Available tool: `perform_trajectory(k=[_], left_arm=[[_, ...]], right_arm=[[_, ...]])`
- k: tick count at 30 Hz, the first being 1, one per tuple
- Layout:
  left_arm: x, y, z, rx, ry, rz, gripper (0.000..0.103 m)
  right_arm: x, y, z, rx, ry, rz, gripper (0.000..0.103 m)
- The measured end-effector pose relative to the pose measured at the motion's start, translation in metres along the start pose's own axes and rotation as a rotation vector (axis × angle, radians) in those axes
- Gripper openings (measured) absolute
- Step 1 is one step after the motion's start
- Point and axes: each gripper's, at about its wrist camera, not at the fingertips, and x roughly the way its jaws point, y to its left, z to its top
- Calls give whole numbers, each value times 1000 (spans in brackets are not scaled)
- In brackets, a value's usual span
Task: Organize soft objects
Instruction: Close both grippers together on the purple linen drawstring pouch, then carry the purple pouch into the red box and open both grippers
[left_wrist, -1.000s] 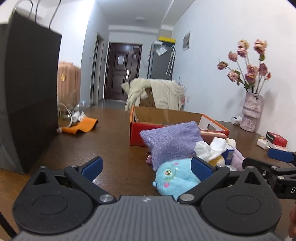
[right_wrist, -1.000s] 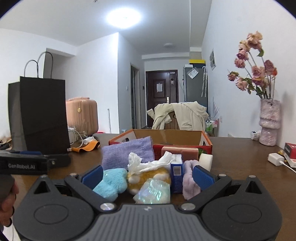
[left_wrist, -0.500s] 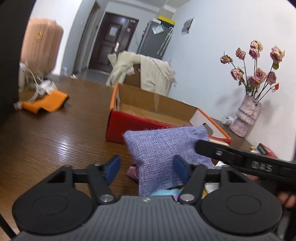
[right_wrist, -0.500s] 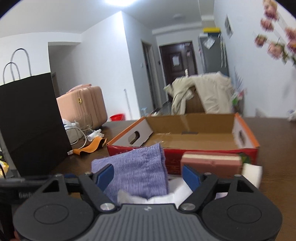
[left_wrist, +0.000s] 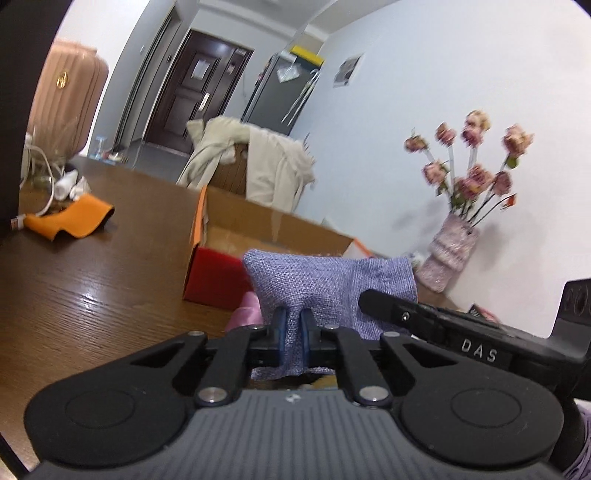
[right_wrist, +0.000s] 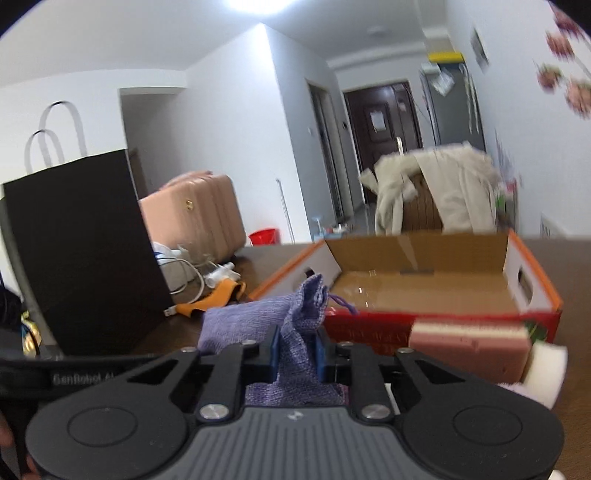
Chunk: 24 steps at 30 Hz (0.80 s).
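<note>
Both grippers are shut on the same purple cloth pouch (left_wrist: 325, 280). My left gripper (left_wrist: 292, 326) pinches its lower left part. My right gripper (right_wrist: 295, 349) pinches it near its gathered drawstring end (right_wrist: 314, 295); its black arm also shows in the left wrist view (left_wrist: 443, 332). The open orange-and-red cardboard box (right_wrist: 436, 284) stands just behind the pouch and is empty inside. A pink sponge block (right_wrist: 469, 347) and a white foam piece (right_wrist: 546, 369) lie in front of the box on the right. A pink soft item (left_wrist: 243, 314) peeks out under the pouch.
A tall black paper bag (right_wrist: 85, 251) stands at the left on the brown table (left_wrist: 92, 280). An orange item (left_wrist: 70, 221) and white cables (right_wrist: 199, 269) lie beyond it. A vase of pink flowers (left_wrist: 454, 243) stands at the right by the wall.
Both grippers have closed on the purple pouch, one on each side, and lifted it. The pile of soft toys below has dropped out of view.
</note>
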Motion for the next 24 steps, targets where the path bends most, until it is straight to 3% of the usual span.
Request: perform_trajectory(k=[5, 11, 20, 24], left_arm=[[-37, -20, -15, 55, 15, -3, 8], [-59, -36, -48, 72, 74, 10, 7], [-85, -51, -71, 99, 66, 14, 5], [-93, -56, -63, 114, 41, 6, 5]], right_arm=[[-45, 25, -7, -34, -41, 3, 18], [-80, 38, -41, -7, 0, -8, 18], [-122, 42, -67, 39, -18, -20, 21], [-130, 48, -70, 31, -24, -18, 20]])
